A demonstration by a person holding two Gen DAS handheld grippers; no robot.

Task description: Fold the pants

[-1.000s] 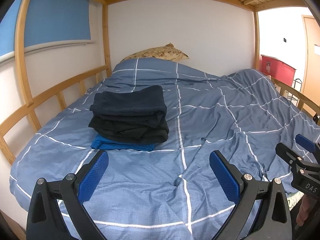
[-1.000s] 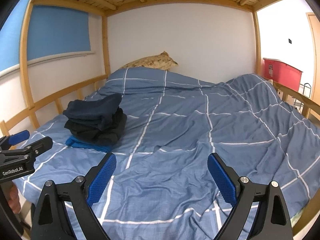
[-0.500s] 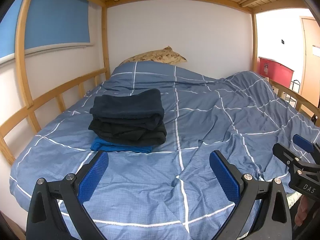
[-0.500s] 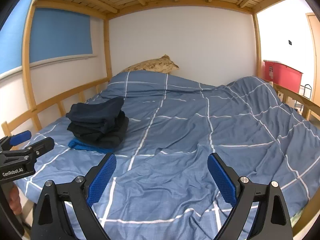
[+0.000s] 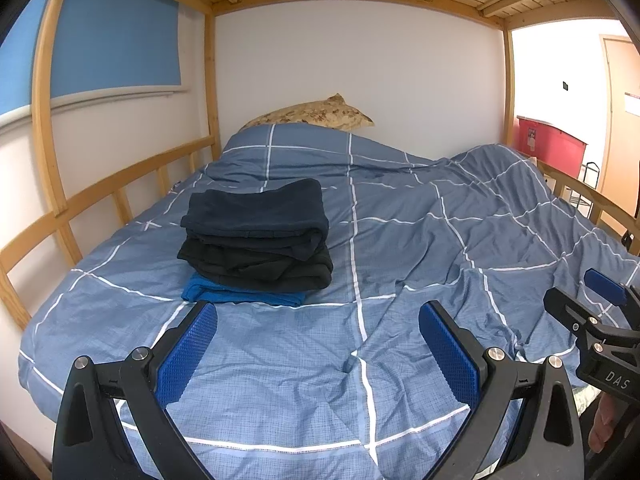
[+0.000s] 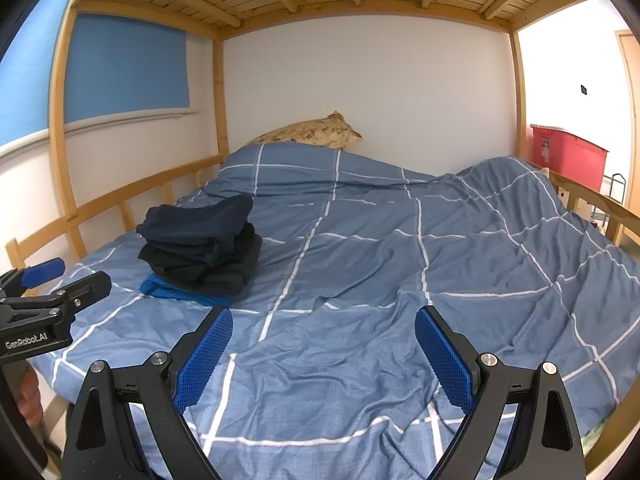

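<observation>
On the blue checked duvet (image 5: 400,248), toward its left side near the wooden rail (image 5: 120,196), sits a stack of folded pants (image 5: 256,236): dark navy on top, black beneath, bright blue at bottom. Left gripper (image 5: 320,344) hovers low over the bed's near edge, jaws spread wide, empty. Right gripper (image 6: 322,350) likewise agape, holding nothing. Patterned pillow (image 6: 312,136) at the headboard end

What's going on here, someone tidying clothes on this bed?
A person holds two clamp tools over a bed. The left hand-held gripper and the right hand-held gripper are both open and hold nothing. A stack of folded clothes sits on the blue checked duvet: dark pieces on top, a bright blue one underneath. Nothing is touching the stack. No unfolded pants are in view.
</observation>
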